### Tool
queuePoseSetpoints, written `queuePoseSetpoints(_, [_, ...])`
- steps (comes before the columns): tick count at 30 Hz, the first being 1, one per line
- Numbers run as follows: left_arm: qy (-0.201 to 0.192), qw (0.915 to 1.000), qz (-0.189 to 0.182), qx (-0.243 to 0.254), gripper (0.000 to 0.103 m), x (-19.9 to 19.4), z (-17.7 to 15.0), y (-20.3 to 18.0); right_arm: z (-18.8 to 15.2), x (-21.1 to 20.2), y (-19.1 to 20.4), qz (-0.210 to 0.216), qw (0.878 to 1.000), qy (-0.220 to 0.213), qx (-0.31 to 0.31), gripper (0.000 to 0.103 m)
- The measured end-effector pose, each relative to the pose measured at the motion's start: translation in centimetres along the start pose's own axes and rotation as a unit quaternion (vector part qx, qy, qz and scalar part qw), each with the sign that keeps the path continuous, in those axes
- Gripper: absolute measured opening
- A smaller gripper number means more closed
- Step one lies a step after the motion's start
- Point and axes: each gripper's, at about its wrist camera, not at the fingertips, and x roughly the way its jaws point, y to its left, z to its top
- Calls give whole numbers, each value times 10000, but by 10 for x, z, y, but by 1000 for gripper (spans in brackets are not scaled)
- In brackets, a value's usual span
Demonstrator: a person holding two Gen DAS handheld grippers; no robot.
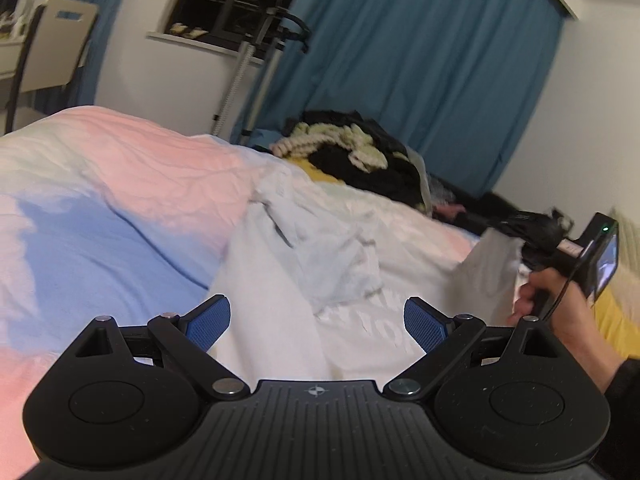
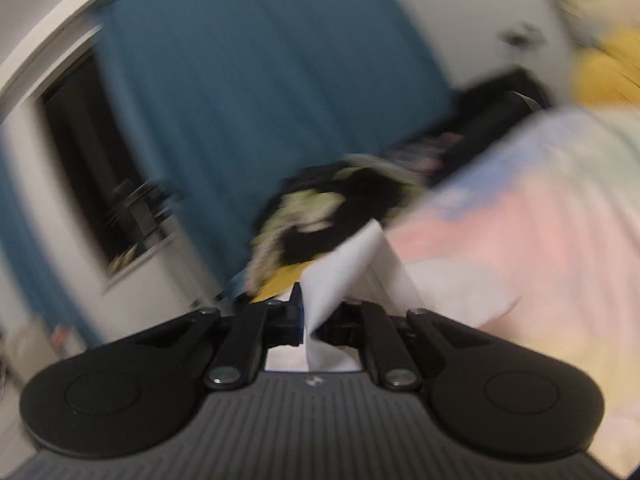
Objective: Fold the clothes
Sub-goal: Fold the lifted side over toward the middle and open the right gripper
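A white garment lies crumpled on the bed, running from near my left gripper to the right. My left gripper is open and empty, hovering just above the garment's near part. My right gripper is shut on a corner of the white garment and holds it lifted; the right wrist view is blurred. In the left wrist view the right gripper is at the right edge, with the garment's edge hanging from it.
The bed has a pink, blue and white cover. A pile of black, cream and yellow clothes lies at the far side. Blue curtains, a clothes steamer stand and a chair stand behind.
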Motion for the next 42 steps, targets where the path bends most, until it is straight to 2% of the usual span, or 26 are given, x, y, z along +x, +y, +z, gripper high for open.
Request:
queuePoseSetpoints(4, [-135, 9999, 95, -12, 95, -5, 8, 12, -42, 20, 62, 657, 9925, 671, -787, 10])
queuePoseSetpoints(8, [-145, 9996, 228, 97, 95, -2, 8, 19, -99, 33, 96, 1020, 9665, 1549, -1775, 16])
queuePoseSetpoints(10, [-121, 9997, 199, 64, 95, 1, 9, 22, -117, 33, 99, 1091, 9563, 1846, -1986, 28])
queuePoseSetpoints(12, [-105, 9997, 193, 57, 95, 2, 10, 24, -120, 24, 97, 1165, 9538, 1919, -1995, 53])
queuePoseSetpoints(13, [-96, 9998, 187, 59, 95, 3, 11, 24, -119, 19, 95, 1207, 9535, 1931, -1975, 58])
queuePoseSetpoints(18, [-36, 9999, 102, 74, 95, 3, 10, 22, -96, -25, 90, 1289, 9603, 1870, -1619, 60])
queuePoseSetpoints(23, [-35, 9996, 76, 258, 95, 0, 4, 15, -52, -79, 88, 1396, 9671, 1673, -1315, 60])
queuePoseSetpoints(27, [58, 9987, -126, 482, 95, -7, -2, 1, -13, -142, 72, 1062, 9762, 1583, -1031, 61])
queuePoseSetpoints(29, [153, 9968, -280, 739, 95, -12, -6, -10, -2, -173, 56, 922, 9793, 1601, -833, 64])
queuePoseSetpoints(31, [233, 9941, -546, 903, 95, -20, -12, -23, 0, -202, 35, 822, 9844, 1438, -587, 68])
queuePoseSetpoints(33, [312, 9916, -738, 1020, 95, -22, -21, -38, 1, -221, 18, 468, 9890, 1331, -452, 70])
queuePoseSetpoints(37, [511, 9818, -1246, 1340, 94, -34, -44, -73, 14, -229, -2, 391, 9953, 879, -138, 71])
queuePoseSetpoints(40, [794, 9722, -1667, 1440, 93, -34, -61, -102, 19, -233, -7, 168, 9983, 497, -245, 83])
queuePoseSetpoints(42, [1004, 9648, -1912, 1500, 84, -29, -74, -120, 22, -237, -15, 73, 9987, 423, -267, 84])
